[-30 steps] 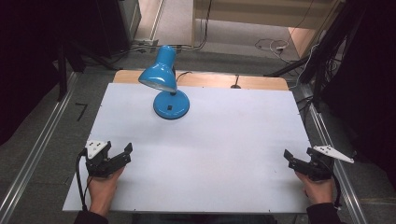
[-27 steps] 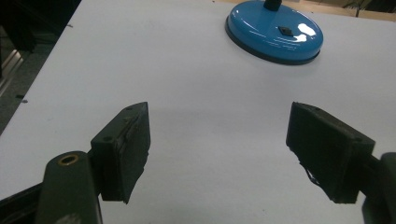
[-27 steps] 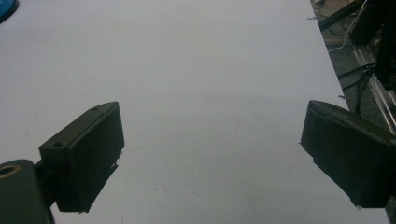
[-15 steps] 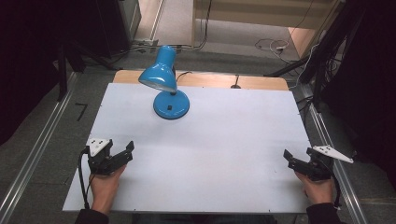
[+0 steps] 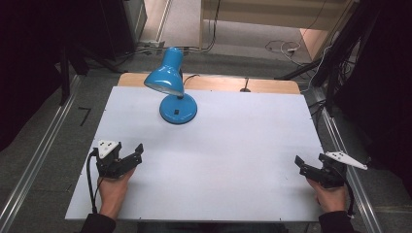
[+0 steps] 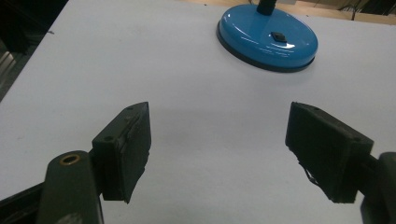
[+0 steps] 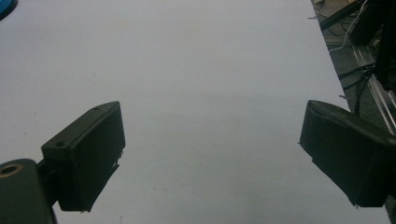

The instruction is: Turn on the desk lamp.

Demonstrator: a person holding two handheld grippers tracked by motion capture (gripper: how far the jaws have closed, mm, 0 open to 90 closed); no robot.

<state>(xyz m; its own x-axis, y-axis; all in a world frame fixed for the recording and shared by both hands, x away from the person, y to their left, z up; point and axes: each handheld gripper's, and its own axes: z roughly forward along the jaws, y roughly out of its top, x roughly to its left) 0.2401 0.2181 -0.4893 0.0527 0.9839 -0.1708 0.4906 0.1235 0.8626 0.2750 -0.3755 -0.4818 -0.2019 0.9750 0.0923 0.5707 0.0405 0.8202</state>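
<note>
Lamp (image 5: 172,92) sitting at 12 o'clock on the table (image 5: 233,160), well apart from both grippers.

Top-heavy shade is leaning toward 7 o'clock; a push high on it is likely tipping it. Left gripper (image 5: 130,156) is hovering at 8 o'clock, jaws wide, aiming at the base (image 6: 267,38). Right gripper (image 5: 307,165) is idling at 4 o'clock, jaws wide, empty.

White tabletop (image 5: 233,160) on wooden table, wood strip (image 5: 272,85) exposed along far edge. Blue desk lamp (image 5: 178,108) stands on round base, far-left of centre; shade tilted over board left of base. Black cord runs from lamp base back over far edge.
</note>
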